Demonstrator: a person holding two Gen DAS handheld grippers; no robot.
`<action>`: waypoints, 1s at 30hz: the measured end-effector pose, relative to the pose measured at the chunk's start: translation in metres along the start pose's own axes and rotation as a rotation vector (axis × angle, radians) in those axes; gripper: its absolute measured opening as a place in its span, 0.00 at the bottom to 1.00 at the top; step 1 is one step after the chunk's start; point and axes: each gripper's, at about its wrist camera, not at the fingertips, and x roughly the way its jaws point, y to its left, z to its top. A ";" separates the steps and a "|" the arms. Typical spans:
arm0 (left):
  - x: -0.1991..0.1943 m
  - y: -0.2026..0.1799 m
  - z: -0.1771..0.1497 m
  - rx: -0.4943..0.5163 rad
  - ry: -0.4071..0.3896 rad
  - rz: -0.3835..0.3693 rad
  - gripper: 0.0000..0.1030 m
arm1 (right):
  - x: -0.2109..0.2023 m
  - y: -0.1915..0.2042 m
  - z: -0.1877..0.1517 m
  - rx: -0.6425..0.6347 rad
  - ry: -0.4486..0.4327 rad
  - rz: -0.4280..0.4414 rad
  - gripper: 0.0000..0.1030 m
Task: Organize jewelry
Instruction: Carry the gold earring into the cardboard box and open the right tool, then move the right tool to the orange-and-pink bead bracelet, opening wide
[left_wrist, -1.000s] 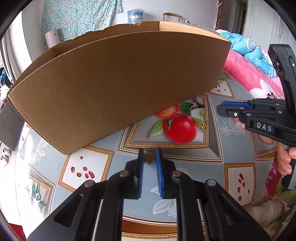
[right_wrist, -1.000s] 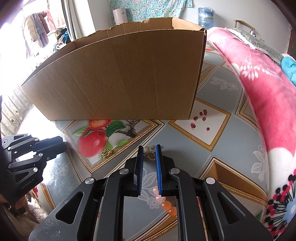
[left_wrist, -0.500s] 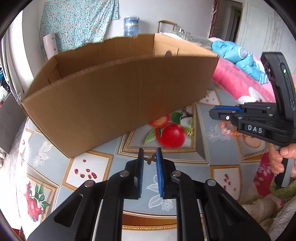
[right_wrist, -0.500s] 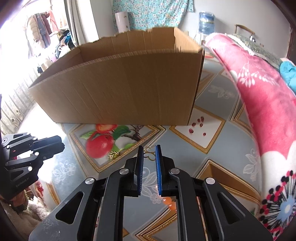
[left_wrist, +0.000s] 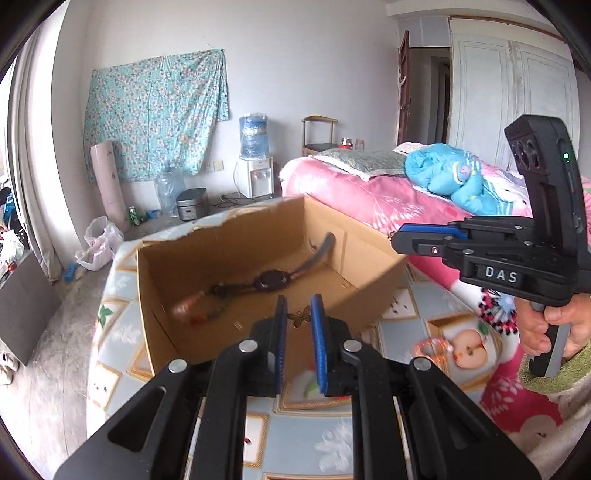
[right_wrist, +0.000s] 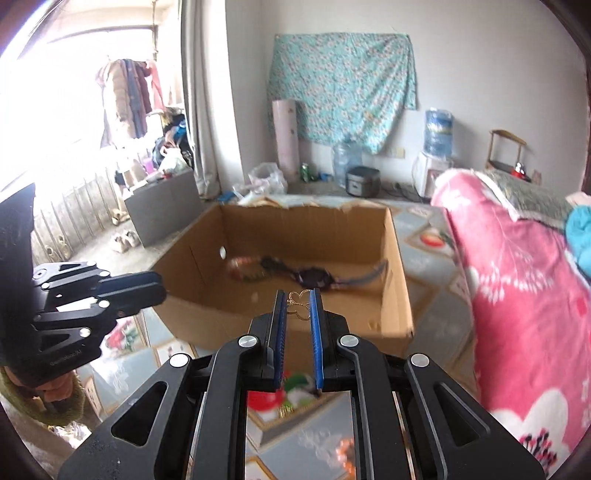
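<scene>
Both tools are raised in front of the open cardboard box (left_wrist: 236, 266), each pinching a small gold charm. Left tool (left_wrist: 297, 314): blue pads drawn close, clamped on a gold butterfly charm (left_wrist: 298, 316) held just at the tips. Right tool (right_wrist: 298, 308): pads likewise narrow, clamped on a gold openwork butterfly piece (right_wrist: 299, 300), also at the very tips. Cannot tell whether a chain links the two charms; none is visible between them. Box sits on the patterned worktop (left_wrist: 325, 443) beside the pink bed (left_wrist: 369, 199); inside it lie a dark oval-pendant necklace (left_wrist: 271, 278) and a blurred beaded strand (left_wrist: 195, 308). An orange bead bracelet (left_wrist: 430, 349) remains outside on the worktop, near the right tool's handle. Risks, as judged: tip-only grip on thin metal means a slight twist or jolt could let a charm slip and fall short of the box, onto the busy pattern where it hides easily. If the two pieces are joined, pulling the tools apart could strain or snap the link. Releasing above the pile could tangle the new piece with the necklace cord. The near box wall is low but could catch a dangling part.
</scene>
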 end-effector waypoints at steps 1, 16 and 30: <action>0.006 0.005 0.005 -0.008 0.010 0.014 0.12 | 0.007 0.000 0.006 -0.003 -0.001 0.012 0.10; 0.106 0.063 0.010 -0.203 0.253 -0.017 0.13 | 0.086 -0.038 0.011 0.106 0.207 0.125 0.14; 0.050 0.056 0.006 -0.148 0.093 0.048 0.34 | 0.025 -0.057 0.013 0.120 0.044 0.044 0.34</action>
